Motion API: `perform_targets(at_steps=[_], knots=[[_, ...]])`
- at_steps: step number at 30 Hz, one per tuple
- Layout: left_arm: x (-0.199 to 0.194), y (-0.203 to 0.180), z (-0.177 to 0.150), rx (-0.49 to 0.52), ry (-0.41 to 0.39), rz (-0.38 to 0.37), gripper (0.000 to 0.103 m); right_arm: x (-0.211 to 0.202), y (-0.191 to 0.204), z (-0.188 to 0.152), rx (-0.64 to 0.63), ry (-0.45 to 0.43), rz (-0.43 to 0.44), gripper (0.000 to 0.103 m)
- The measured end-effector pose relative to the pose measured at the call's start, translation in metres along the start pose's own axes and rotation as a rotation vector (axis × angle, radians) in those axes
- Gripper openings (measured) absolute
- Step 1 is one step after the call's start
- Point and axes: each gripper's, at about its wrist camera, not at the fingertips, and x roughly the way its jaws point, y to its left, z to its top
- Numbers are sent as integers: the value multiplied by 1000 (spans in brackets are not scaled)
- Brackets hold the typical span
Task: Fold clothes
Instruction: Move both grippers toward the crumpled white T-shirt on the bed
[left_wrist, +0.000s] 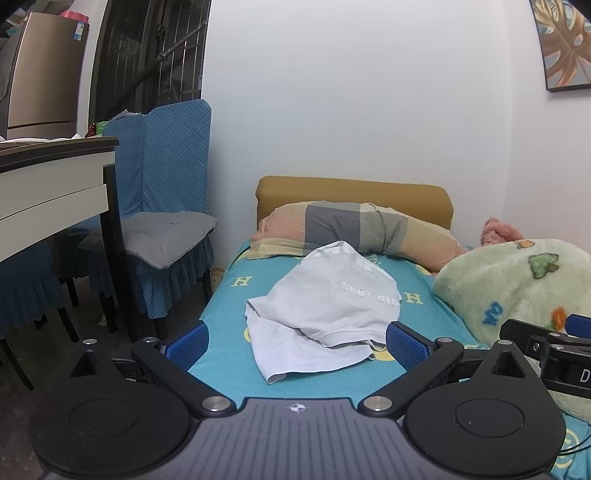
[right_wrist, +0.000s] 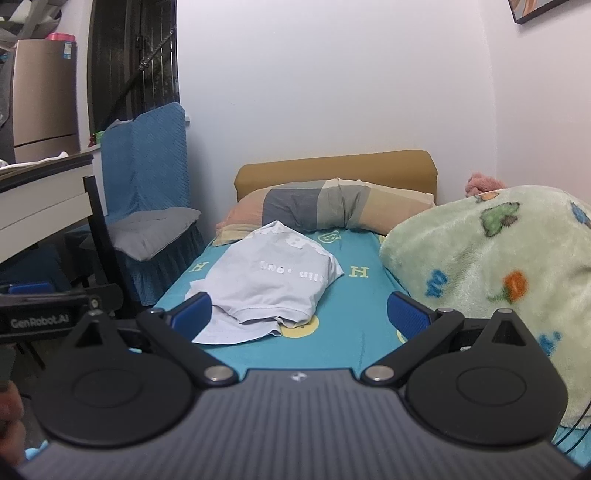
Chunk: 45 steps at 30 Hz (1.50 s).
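Far left, a white table (left_wrist: 55, 177) with a blue-covered chair (left_wrist: 166, 206) tucked beside it, grey cushion on the seat. Moving in, the left gripper (left_wrist: 295, 345) hovers over the foot of the bed, blue pads spread wide, nothing between them but air. Just beyond them lies the pale grey T-shirt (left_wrist: 325, 306), loosely bunched on the teal sheet (left_wrist: 225, 332), its hem toward the camera, faint lettering showing on the cloth. Behind it, a patchwork pillow (left_wrist: 354, 229) against the tan headboard (left_wrist: 351, 192). Further right, the right gripper (right_wrist: 301, 314) also gapes wide and empty, beside a green fleece blanket (right_wrist: 491, 266).
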Motion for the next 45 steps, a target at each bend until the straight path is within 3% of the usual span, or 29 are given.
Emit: perform_targets(at_steps=[29,39,45], knots=[[2,-6,-17,36,-9,15,103,-3,-16,10,103,-6,32,103],[-19,-29,-11,87,-78,8,103,-17,-45,25,181,-108,35,103],[-12,-51,5,121,-37,14,103,-24,-63,26,240,-141,69,103]])
